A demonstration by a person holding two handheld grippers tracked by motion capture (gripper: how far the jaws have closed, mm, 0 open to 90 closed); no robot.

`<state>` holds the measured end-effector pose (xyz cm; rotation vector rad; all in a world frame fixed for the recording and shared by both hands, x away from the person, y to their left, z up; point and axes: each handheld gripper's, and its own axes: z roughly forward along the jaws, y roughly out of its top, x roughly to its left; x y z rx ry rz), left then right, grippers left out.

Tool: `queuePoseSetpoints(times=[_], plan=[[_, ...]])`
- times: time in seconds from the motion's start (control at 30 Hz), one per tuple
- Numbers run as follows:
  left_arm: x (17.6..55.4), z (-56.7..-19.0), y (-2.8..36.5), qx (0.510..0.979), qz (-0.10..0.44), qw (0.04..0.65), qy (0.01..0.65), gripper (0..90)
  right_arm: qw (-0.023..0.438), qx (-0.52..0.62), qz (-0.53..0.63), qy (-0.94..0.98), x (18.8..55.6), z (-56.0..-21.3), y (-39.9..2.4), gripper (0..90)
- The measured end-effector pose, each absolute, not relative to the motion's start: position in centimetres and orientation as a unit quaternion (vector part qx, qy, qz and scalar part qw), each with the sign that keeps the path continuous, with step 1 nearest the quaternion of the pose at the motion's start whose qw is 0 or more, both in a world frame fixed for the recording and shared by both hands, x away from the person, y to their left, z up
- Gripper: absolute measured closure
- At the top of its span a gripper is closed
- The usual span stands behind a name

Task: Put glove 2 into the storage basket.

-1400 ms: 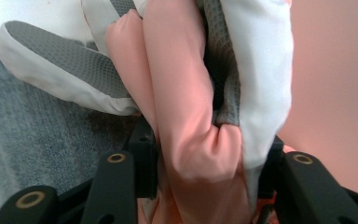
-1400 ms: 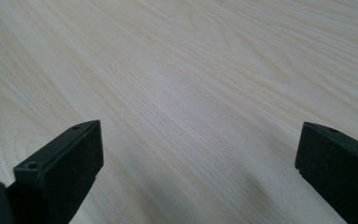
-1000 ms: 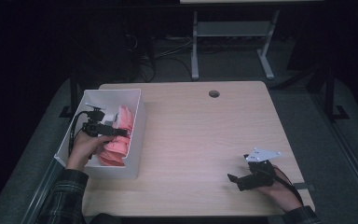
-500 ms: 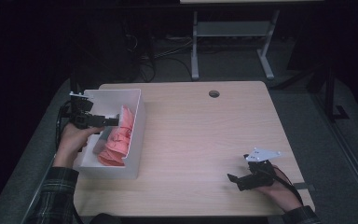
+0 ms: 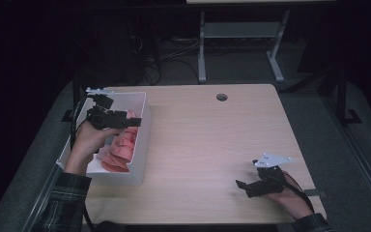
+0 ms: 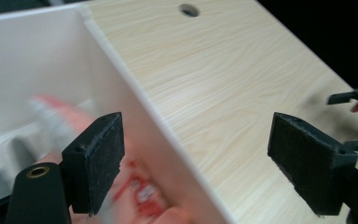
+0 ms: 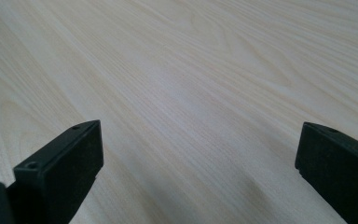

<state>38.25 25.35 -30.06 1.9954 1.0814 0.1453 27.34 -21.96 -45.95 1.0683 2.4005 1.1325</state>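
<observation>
- The left tool (image 5: 125, 121) hangs above the white rectangular plastic bin (image 5: 142, 130) at the left edge of the pale wood-grain counter (image 5: 212, 145); its jaws stand wide apart with nothing between them.
- In the left gripper view the bin's right wall (image 6: 154, 121) runs up between the two jaws, one jaw over the bin's inside, the other over bare counter.
- A heap of soft pink-red packets (image 5: 121, 147) lies inside the bin, below and slightly toward the person from that tool; they are blurred, so I cannot tell what they are.
- The heap's long axis seems to follow the bin's length, away from the person.
- The right tool (image 5: 253, 186) rests low at the counter's near right, jaws wide and empty, well apart from the bin.
- The left hand (image 5: 89, 142) is far nearer; any reach into the bin would likely be its own.
</observation>
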Motion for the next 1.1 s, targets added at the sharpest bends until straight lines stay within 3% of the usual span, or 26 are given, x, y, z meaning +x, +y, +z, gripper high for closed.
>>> queuePoseSetpoints(times=[0.6, 1.1], plan=[[35.3, -30.3, 14.7, 0.855, 0.062, 0.392, 0.333, 16.9, 0.141, 0.367, 0.392, 0.831, 27.4, -45.9, -22.1, 0.7], [33.7, -32.8, 9.4, 0.884, 0.082, 0.352, 0.295, 16.9, 0.141, 0.365, 0.394, 0.832, 27.3, -45.9, -22.2, 0.7]])
